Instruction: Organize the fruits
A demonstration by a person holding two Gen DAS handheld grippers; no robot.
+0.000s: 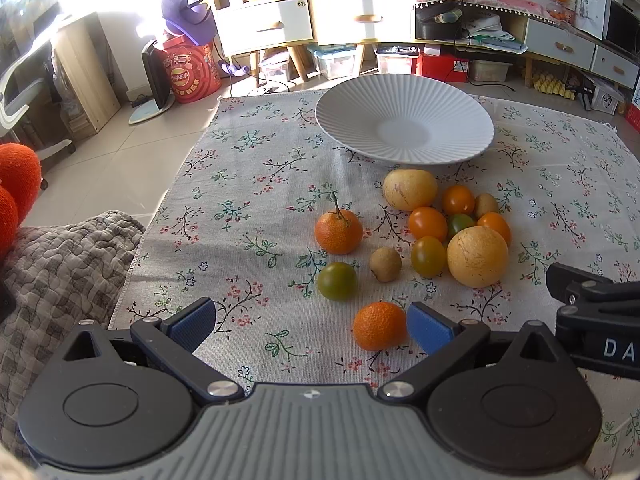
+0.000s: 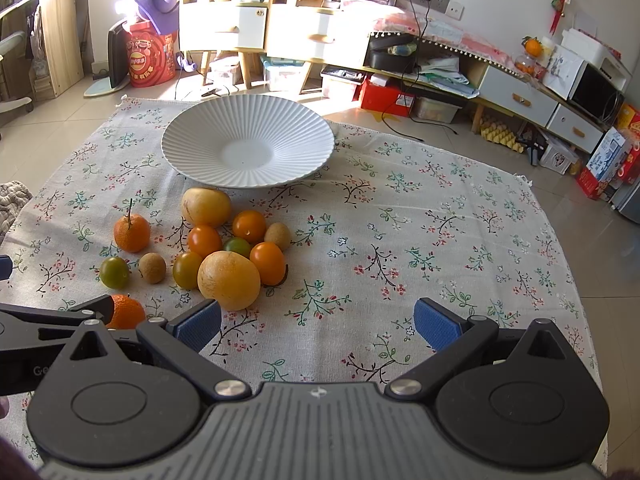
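A white ribbed plate (image 1: 472,120) (image 2: 304,140) rests empty at the far side of a floral cloth. In front of it lies a cluster of fruit: two yellow round fruits (image 1: 477,257) (image 2: 229,280), several orange and green tomatoes (image 1: 428,223) (image 2: 205,241), two small brown fruits (image 1: 385,265) (image 2: 152,267), and a stemmed mandarin (image 1: 338,231) (image 2: 132,233). My left gripper (image 1: 310,326) is open, with a second mandarin (image 1: 379,325) (image 2: 127,311) just inside its right finger. My right gripper (image 2: 318,322) is open over bare cloth, right of the pile.
The floral cloth (image 1: 248,208) (image 2: 440,240) covers a low table with tiled floor around it. A quilted grey fabric (image 1: 60,280) lies at the left edge. Cabinets, storage boxes and a red drum (image 1: 191,68) stand along the far wall.
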